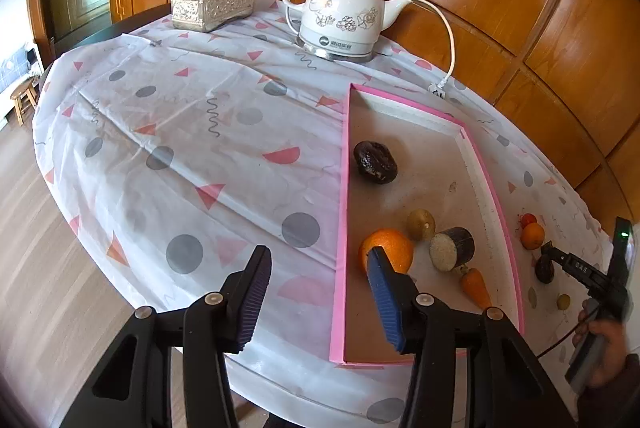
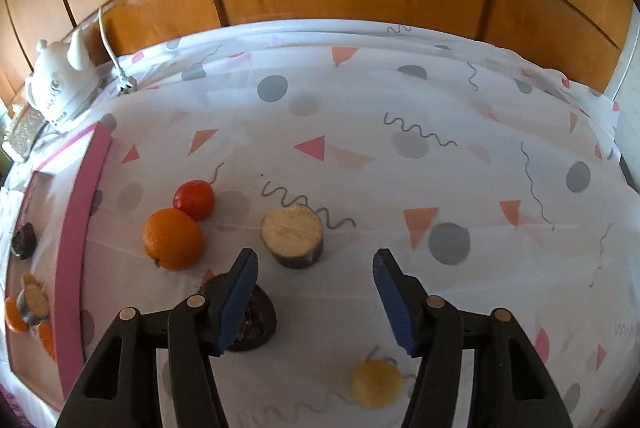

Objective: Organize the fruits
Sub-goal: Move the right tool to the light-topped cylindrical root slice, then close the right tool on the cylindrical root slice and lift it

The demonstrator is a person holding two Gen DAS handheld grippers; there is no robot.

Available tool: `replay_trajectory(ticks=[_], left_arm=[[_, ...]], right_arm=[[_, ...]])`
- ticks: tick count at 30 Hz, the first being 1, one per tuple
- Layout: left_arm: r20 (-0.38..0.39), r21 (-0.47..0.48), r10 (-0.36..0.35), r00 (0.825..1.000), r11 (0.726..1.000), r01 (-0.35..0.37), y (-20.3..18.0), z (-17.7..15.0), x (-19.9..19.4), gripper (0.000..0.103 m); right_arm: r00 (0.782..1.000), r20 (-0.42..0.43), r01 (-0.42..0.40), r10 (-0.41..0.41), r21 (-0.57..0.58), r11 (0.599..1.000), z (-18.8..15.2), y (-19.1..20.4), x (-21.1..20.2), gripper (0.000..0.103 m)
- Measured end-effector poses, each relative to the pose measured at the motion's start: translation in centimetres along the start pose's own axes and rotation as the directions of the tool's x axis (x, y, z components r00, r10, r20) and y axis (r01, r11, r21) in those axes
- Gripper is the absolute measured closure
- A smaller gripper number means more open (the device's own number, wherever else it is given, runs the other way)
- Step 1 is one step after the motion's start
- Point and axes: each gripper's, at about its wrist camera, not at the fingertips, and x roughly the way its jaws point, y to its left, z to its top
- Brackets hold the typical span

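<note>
A pink-rimmed tray (image 1: 343,212) holds a dark wrinkled fruit (image 1: 375,162), an orange (image 1: 390,250), a small yellow-green fruit (image 1: 421,224), a cut dark-skinned piece (image 1: 451,249) and a small carrot (image 1: 476,287). My left gripper (image 1: 318,302) is open and empty over the tray's near left rim. My right gripper (image 2: 316,302) is open and empty above the cloth. In the right wrist view an orange (image 2: 173,239), a red tomato (image 2: 195,199), a cut round piece (image 2: 293,237), a dark fruit (image 2: 256,324) and a yellow fruit (image 2: 377,384) lie on the cloth right of the tray (image 2: 78,228).
A white electric kettle (image 1: 344,14) with its cord and a silver tissue box (image 1: 213,3) stand at the table's far side. Wooden wall panels run behind the table. The patterned tablecloth (image 1: 192,156) covers the round table; the floor lies to the left.
</note>
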Motion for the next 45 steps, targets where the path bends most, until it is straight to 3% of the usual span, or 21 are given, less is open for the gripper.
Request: replay_trajectory(ticks=[2, 6, 9, 26, 28, 34, 40, 45], left_arm=[[0.001, -0.001, 0.004, 1.000, 1.000, -0.004, 0.0, -0.1, -0.1, 0.052], [-0.001, -0.010, 0.011, 1.000, 1.000, -0.011, 0.2, -0.1, 0.0, 0.052], [0.000, -0.017, 0.016, 1.000, 1.000, -0.016, 0.4, -0.2, 0.0, 0.052], [0.008, -0.012, 0.017, 1.000, 1.000, -0.017, 0.2, -0.5, -0.5, 0.052], [0.009, -0.013, 0.016, 1.000, 1.000, -0.016, 0.1, -0.6, -0.6, 0.052], [0.009, -0.015, 0.010, 1.000, 1.000, -0.010, 0.1, -0.9, -0.7, 0.051], [0.019, -0.032, 0.005, 1.000, 0.999, -0.005, 0.4, -1.0, -1.0, 0.049], [0.012, -0.035, 0.005, 1.000, 0.999, -0.005, 0.5, -1.1, -0.8, 0.049]], right_arm=[[1.000, -0.011, -0.003, 0.004, 0.010, 1.000, 0.3, 0.0, 0.5, 0.043], [0.999, -0.042, -0.014, 0.014, 0.004, 1.000, 0.5, 0.1, 1.7, 0.065], [0.999, -0.033, -0.004, 0.004, -0.019, 1.000, 0.3, 0.3, 1.7, 0.072], [0.999, 0.023, -0.028, 0.028, 0.017, 0.999, 0.3, -0.8, -0.2, 0.074], [0.999, 0.038, -0.033, 0.032, 0.023, 0.999, 0.3, -1.1, -0.8, 0.083], [0.998, 0.050, -0.024, 0.024, 0.009, 1.000, 0.1, -1.3, -1.7, 0.083], [0.999, 0.038, -0.027, 0.024, 0.090, 0.996, 0.2, -3.4, -2.0, 0.082], [0.999, 0.026, -0.038, 0.035, 0.139, 0.990, 0.4, -4.8, -1.9, 0.069]])
